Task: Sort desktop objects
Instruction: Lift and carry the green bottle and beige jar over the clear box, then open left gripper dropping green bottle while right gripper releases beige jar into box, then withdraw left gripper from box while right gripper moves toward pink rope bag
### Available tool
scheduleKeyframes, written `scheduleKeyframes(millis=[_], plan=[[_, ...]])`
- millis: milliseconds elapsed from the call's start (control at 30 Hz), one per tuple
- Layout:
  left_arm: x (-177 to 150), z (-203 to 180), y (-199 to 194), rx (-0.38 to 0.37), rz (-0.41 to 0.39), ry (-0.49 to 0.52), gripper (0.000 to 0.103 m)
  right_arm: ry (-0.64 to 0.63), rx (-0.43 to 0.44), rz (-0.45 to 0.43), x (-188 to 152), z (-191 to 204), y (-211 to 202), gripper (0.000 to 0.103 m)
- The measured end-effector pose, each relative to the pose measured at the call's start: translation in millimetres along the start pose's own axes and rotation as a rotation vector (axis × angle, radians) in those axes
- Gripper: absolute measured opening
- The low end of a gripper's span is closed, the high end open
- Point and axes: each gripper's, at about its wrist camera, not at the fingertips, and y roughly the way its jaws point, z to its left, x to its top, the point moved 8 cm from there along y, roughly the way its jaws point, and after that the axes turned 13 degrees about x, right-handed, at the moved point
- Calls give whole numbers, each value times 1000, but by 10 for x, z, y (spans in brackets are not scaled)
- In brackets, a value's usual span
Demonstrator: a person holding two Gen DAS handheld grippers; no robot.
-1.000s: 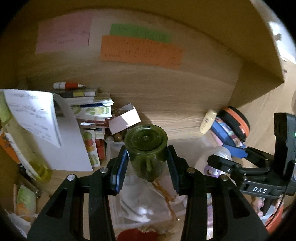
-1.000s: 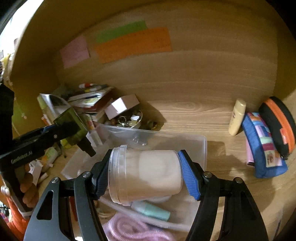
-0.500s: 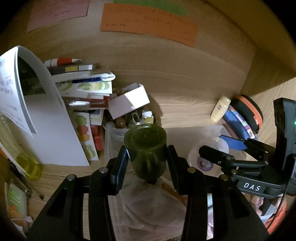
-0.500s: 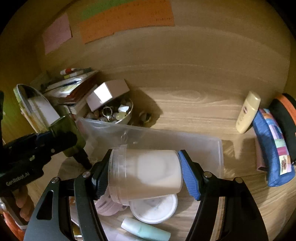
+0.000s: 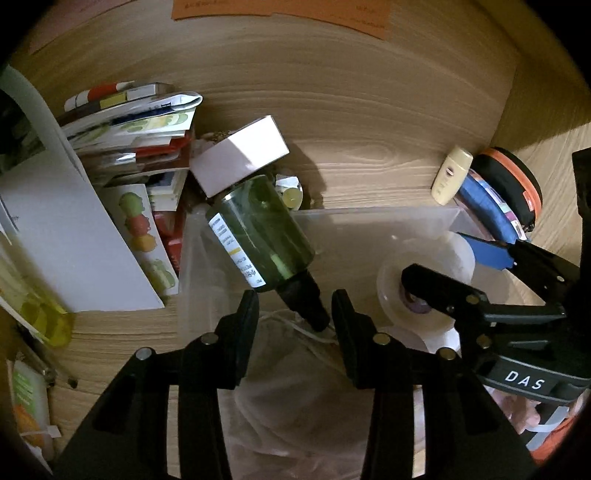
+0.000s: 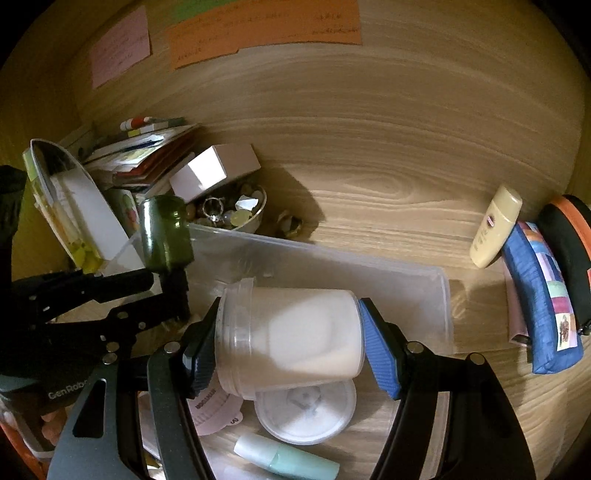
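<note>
Spanning a wooden desk (image 6: pixel 369 206), right hand-held gripper (image 6: pixel 288 332) pinches a white jar (image 6: pixel 295 332); left hand-held gripper (image 5: pixel 293 310) spread.

A home desk nook. Wood-grain worktop (image 6: pixel 388 206) enclosed by matching panels; coloured paper notes (image 6: pixel 258 33) stuck on the far wall. Far left, stacked booklets (image 5: pixel 133 122); a bowl of trinkets (image 6: pixel 236 214); right, a lotion tube (image 6: pixel 495 232) and pencil pouch (image 6: pixel 543 302); near, a clear bin (image 6: pixel 369 269) of toiletries.
</note>
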Motion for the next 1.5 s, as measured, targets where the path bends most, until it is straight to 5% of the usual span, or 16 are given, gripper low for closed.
scheduleKeyframes(millis=[200,400,900,1133,1500], plan=[[24,91,-74,-15,-8,-31,41,7,19,29,-23,0,36,66],[80,108,-295,-49,-58,-38,42,-2,7,-39,73,38,-200,81],[-99,188,-1028,-32,-187,-25,92,50,-18,-127,-115,-32,-945,91],[-446,305,-1037,-15,-127,-20,92,58,-43,-137,-454,-51,-1163,96],[-1100,385,-595,-17,78,-8,92,98,-44,-40,-1111,-89,-1135,97]])
